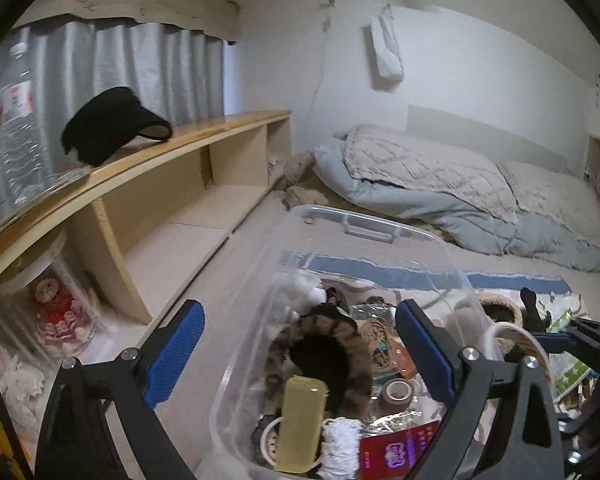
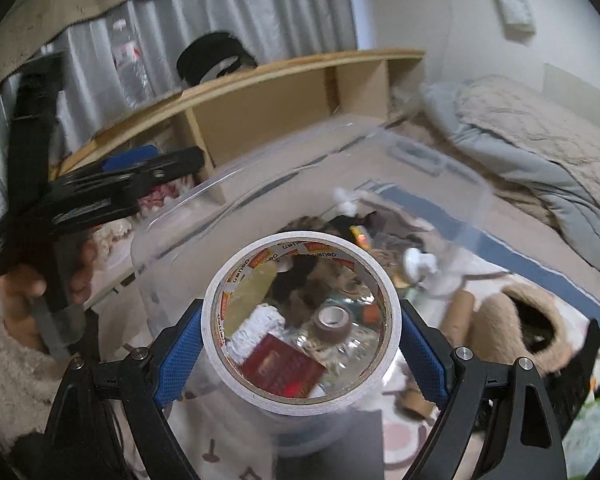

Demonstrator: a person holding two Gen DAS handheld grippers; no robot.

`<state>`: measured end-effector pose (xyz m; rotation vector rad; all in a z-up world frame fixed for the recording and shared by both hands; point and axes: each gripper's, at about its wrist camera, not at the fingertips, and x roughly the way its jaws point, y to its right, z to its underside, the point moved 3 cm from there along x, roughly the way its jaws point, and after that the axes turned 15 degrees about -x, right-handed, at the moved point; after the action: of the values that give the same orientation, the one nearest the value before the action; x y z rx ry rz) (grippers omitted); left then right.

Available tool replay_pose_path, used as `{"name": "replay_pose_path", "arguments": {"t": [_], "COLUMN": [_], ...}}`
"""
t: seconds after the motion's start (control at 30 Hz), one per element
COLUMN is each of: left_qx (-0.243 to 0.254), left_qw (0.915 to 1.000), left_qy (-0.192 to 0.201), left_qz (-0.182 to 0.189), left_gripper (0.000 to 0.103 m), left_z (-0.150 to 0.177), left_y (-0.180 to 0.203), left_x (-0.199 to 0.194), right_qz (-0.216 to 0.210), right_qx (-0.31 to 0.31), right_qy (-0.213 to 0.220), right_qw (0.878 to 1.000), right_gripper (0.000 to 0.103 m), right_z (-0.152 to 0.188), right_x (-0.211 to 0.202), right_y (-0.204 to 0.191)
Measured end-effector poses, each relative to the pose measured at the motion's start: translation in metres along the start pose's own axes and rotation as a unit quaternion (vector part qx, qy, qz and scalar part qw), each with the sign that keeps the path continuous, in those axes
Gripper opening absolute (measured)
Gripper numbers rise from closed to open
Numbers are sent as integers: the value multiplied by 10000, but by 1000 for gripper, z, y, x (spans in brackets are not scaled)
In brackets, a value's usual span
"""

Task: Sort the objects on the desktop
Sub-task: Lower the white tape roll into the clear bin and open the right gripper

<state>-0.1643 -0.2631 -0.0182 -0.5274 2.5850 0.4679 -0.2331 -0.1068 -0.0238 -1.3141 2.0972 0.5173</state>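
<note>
A clear plastic box (image 1: 364, 229) stands on the floor, filled with small items: a leopard-print scrunchie (image 1: 320, 354), a yellow bar (image 1: 302, 424), white yarn (image 1: 340, 448), a small brown tape roll (image 1: 398, 394) and a red card (image 1: 392, 450). My left gripper (image 1: 300, 312) hovers over the box's near left side, open, with nothing between its fingers. My right gripper (image 2: 300, 312) is shut on a wide white tape roll (image 2: 296, 400), held just in front of the box (image 2: 412, 152). Through the roll's hole I see the box's contents. The left gripper (image 2: 140, 172) shows at the left, held by a hand (image 2: 20, 292).
A low wooden shelf (image 1: 204, 136) runs along the left, bearing a black cap (image 1: 112, 124) and a water bottle (image 1: 18, 120). A doll in a clear jar (image 1: 60, 312) sits under it. A bed with a grey duvet (image 1: 460, 192) lies behind. A furry tan slipper (image 2: 528, 320) lies right of the box.
</note>
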Motion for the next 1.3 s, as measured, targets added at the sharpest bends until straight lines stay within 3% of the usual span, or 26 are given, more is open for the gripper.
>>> {"name": "replay_pose_path", "arguments": {"t": [0.47, 0.77, 0.8, 0.87, 1.3], "left_qx": [-71, -120, -122, -95, 9], "left_qw": [9985, 9981, 9981, 9979, 9987], "left_qy": [510, 584, 589, 612, 490], "left_qz": [-176, -122, -131, -168, -124], "left_gripper": [97, 97, 97, 97, 97], "left_z": [-6, -10, -11, -11, -6], "left_y": [-40, -48, -48, -48, -41], "left_x": [-29, -37, -37, -37, -32], "right_qz": [-866, -1026, -1045, -1093, -767], "right_qx": [732, 748, 752, 741, 463], "right_qy": [-1103, -1557, -1613, -1736, -1193], "right_qw": [9874, 9796, 9785, 9759, 9888], "right_gripper": [90, 90, 91, 103, 103], "right_z": [-46, -56, -56, -54, -64], "right_x": [106, 151, 156, 161, 137], "right_y": [-11, -23, -25, -27, -28]}}
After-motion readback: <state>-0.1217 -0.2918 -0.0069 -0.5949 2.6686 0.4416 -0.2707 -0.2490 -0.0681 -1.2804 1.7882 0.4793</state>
